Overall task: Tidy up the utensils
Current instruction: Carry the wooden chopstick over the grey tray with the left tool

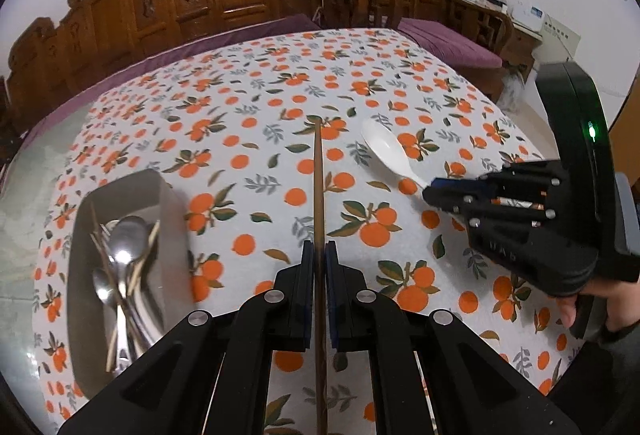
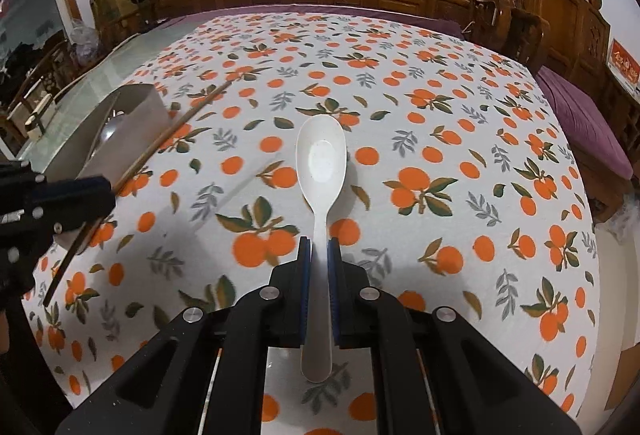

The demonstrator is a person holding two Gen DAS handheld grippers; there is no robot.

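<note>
Where the metal tray [image 1: 120, 255] sits on the orange-print tablecloth [image 1: 260, 83], left of both tongs, it holds metal spoons [image 1: 124, 243] and chopsticks [image 1: 140, 263] in a loose pile. Left tongs [image 1: 319, 255]: pressed onto a single brown chopstick [image 1: 318, 187], which runs straight forward past the tips and above the cloth. Right tongs [image 2: 319, 251]: pinching the handle of a white spoon [image 2: 321, 159], bowl facing up and pointing ahead, clear of the cloth. Tray lies just left of the left tongs, well apart from the right tongs.
</note>
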